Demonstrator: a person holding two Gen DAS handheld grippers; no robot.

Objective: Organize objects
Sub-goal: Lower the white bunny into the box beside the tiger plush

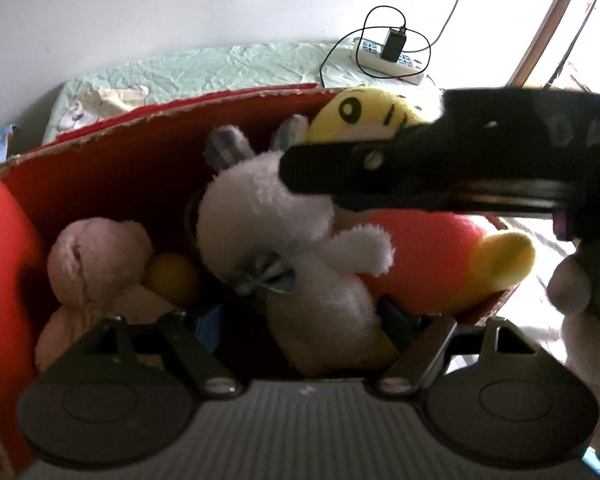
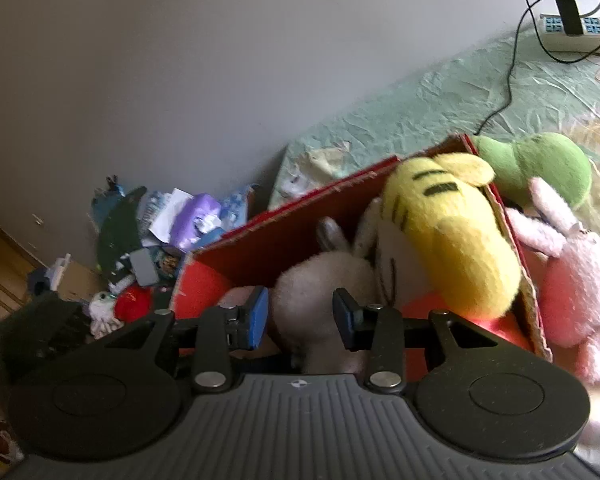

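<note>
**Soft toys packed into the red box on the bed**

From my left wrist camera, going left to right: the red box sits on the green bedsheet, its torn rim toward the wall. At its left end lies a pink bear, with a small yellow ball just beside it. In the middle a white rabbit with a blue bow lies between the fingers of my left tongs, which stand wide on either side of its lower body; I cannot tell whether the pads touch it. Behind and to its right is the yellow tiger, its red and yellow lower part sticking out past the box's right end. My right tongs reach in from the right, over the rabbit's head. Far back, a power strip lies on the bed.

From my right wrist camera, the right tongs are open at a middling width around the rabbit's head, without clear contact. Left of the box, clutter is heaped against the wall. Right of the box lie a green toy and a pink rabbit.
</note>
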